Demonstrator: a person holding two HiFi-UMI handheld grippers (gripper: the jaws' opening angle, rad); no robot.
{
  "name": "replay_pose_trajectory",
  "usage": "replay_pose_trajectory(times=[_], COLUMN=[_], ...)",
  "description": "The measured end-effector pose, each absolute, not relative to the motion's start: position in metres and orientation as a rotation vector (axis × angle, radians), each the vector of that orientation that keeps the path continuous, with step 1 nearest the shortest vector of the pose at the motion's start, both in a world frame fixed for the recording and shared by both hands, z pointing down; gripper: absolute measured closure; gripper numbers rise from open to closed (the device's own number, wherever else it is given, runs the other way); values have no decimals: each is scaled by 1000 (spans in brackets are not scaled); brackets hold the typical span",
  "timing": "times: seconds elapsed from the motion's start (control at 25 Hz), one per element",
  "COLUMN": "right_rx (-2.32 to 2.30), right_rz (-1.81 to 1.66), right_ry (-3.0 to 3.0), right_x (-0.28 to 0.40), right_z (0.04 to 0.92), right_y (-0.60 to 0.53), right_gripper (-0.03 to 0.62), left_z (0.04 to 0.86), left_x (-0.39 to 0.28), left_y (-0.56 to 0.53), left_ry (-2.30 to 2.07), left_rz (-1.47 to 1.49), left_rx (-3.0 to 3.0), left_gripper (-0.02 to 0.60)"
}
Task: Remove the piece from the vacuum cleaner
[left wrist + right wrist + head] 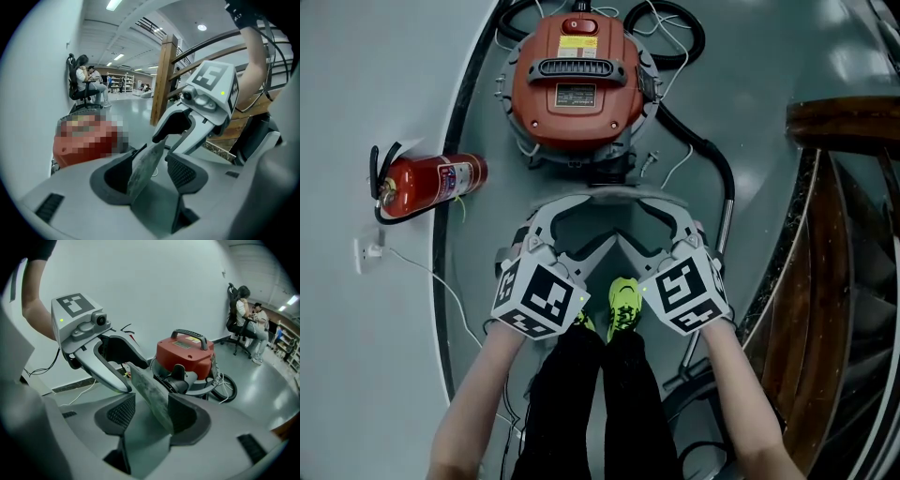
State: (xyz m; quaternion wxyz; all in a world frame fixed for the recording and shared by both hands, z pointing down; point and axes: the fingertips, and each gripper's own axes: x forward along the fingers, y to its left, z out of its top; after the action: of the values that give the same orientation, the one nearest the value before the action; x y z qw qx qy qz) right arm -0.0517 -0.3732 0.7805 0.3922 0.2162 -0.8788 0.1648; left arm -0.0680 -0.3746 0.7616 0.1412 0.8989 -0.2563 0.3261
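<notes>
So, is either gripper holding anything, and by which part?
Nothing gripped: the flat grey piece leans, one end each, between open jaws of left gripper and right gripper.

A red cylindrical fire extinguisher with a black hose lies on its side on the glossy grey floor. Near it, a white wall socket carries a thin white cable. A brown wooden stair railing curves at the right. Far off, seated people occupy black office chairs.
</notes>
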Motion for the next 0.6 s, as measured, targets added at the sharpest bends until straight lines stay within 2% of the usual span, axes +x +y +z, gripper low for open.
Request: replay_pose_trajectory(times=[0.2, 0.6], right_rx=[542, 492], right_rz=[341, 317], right_ry=[-2207, -2142], right_x=[-53, -51], right_z=[787, 811], right_y=[-387, -399], right_gripper=[335, 330], left_z=[773, 801], left_x=[-73, -80], left_y=[-386, -404], left_ry=[-764, -765], left_rz=[996, 1087], left_rx=[2622, 2592], left_gripper=[348, 334])
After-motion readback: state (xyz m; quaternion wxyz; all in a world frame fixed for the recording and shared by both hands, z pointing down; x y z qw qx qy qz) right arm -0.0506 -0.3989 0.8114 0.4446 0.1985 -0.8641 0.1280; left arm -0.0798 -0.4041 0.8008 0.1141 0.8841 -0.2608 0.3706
